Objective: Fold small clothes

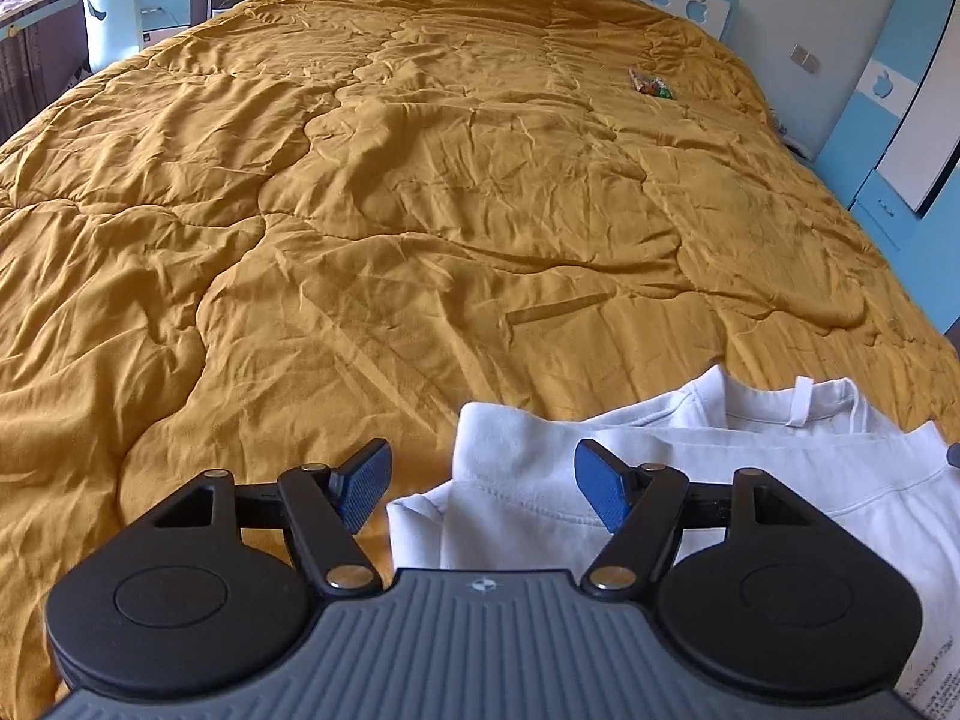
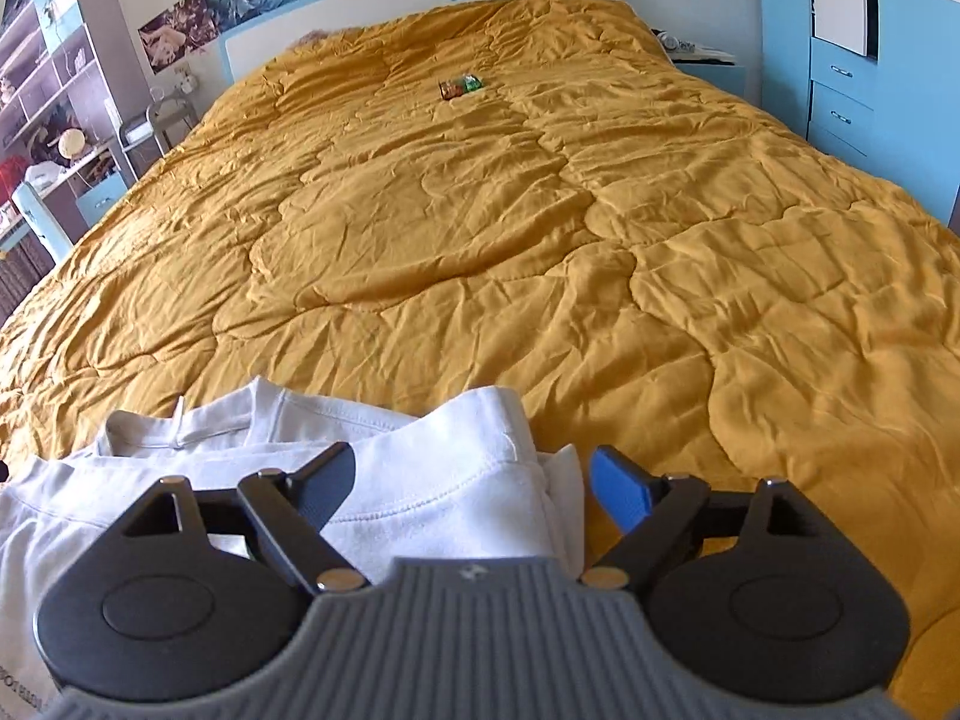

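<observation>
A white T-shirt [image 1: 750, 480] lies on the near part of a mustard-yellow quilt [image 1: 420, 210], neck opening up, with its sides folded inward. In the left wrist view my left gripper [image 1: 483, 489] is open just above the shirt's left folded edge, nothing between its blue pads. The same shirt shows in the right wrist view [image 2: 432, 480]. My right gripper [image 2: 471, 486] is open over its right folded edge, holding nothing.
The quilt [image 2: 510, 240] covers the whole bed. A small colourful packet [image 2: 461, 86] lies far up the bed, also in the left wrist view [image 1: 651, 84]. Blue drawers [image 2: 840, 102] stand right, shelves [image 2: 54, 90] and a chair [image 1: 111, 6] left.
</observation>
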`<move>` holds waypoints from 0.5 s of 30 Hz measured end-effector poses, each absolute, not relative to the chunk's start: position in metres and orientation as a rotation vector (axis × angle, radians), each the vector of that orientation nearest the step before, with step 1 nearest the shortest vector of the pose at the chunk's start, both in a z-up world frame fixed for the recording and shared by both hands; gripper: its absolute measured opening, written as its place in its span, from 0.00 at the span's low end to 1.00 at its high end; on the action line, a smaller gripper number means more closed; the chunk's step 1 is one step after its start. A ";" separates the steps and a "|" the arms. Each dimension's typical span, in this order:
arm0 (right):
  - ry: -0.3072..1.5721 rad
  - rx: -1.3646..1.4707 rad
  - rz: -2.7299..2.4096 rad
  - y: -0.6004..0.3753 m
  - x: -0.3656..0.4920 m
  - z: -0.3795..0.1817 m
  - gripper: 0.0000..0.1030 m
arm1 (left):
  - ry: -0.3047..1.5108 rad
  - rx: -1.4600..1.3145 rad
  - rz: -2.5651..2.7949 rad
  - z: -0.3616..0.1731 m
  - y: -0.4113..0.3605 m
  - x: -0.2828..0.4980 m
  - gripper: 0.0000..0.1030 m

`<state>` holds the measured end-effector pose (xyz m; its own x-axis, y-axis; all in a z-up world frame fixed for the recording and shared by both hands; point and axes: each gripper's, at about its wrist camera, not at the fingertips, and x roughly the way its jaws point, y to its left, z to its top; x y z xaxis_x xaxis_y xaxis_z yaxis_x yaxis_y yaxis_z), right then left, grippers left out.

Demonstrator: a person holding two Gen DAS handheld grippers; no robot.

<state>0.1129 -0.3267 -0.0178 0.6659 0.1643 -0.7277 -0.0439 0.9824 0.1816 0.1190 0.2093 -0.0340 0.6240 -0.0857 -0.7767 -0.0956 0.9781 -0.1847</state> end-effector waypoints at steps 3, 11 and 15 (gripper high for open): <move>0.844 0.108 0.103 -0.320 0.124 -0.034 0.79 | 0.933 -0.240 0.010 -0.049 0.213 0.132 0.79; 0.800 0.094 0.069 -0.323 0.137 -0.045 0.28 | 0.938 -0.590 -0.082 -0.072 0.245 0.145 0.06; 0.751 0.107 0.082 -0.330 0.132 -0.039 0.03 | 0.908 -0.613 -0.104 -0.067 0.251 0.138 0.04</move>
<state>0.1325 -0.3295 -0.0391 0.7285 0.1129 -0.6757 -0.0363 0.9913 0.1266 0.1377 0.2512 -0.0670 0.6228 -0.3351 -0.7070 -0.1673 0.8257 -0.5387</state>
